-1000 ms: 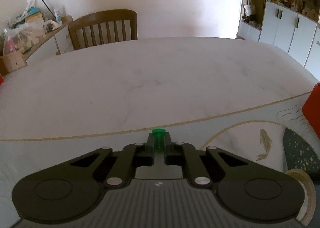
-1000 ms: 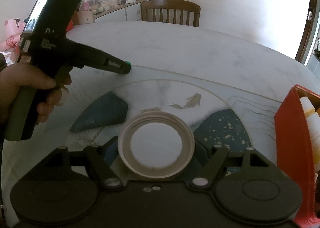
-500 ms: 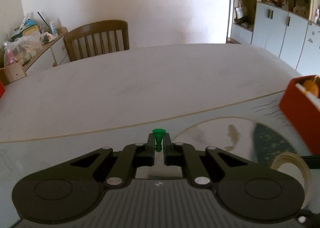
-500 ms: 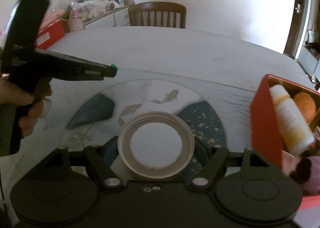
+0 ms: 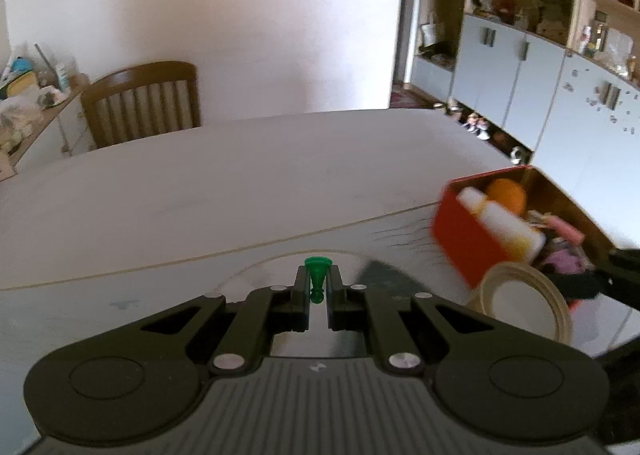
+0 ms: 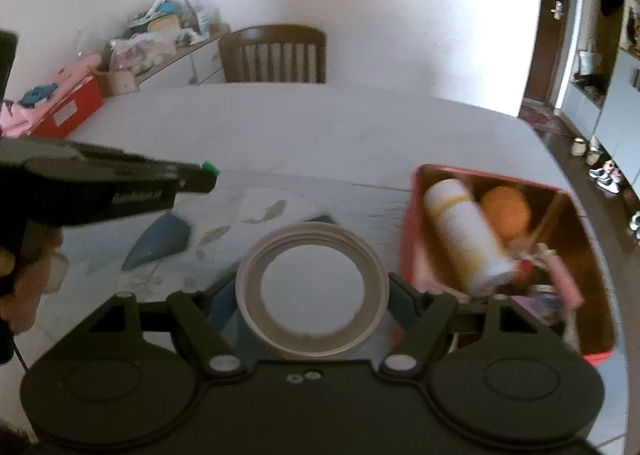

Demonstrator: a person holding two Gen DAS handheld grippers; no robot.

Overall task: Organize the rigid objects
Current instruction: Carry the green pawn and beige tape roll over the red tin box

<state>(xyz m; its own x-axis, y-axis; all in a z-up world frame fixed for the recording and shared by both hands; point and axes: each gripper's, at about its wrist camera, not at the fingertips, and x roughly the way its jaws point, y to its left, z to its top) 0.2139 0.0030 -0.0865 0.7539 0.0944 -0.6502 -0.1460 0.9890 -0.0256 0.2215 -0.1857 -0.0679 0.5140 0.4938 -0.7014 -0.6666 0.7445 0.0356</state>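
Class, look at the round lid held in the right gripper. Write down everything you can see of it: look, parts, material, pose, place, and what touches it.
The lid is round, off-white, plastic-looking, with a raised ridged rim around a flat, paler centre. It shows its hollow inner side to the right wrist camera. The right gripper clamps it by opposite edges, held above the patterned table, left of the red box. Nothing else touches it. The left wrist view shows it too.

White marble table [image 6: 304, 127], fish pattern; red box [image 6: 408, 251] rests on it
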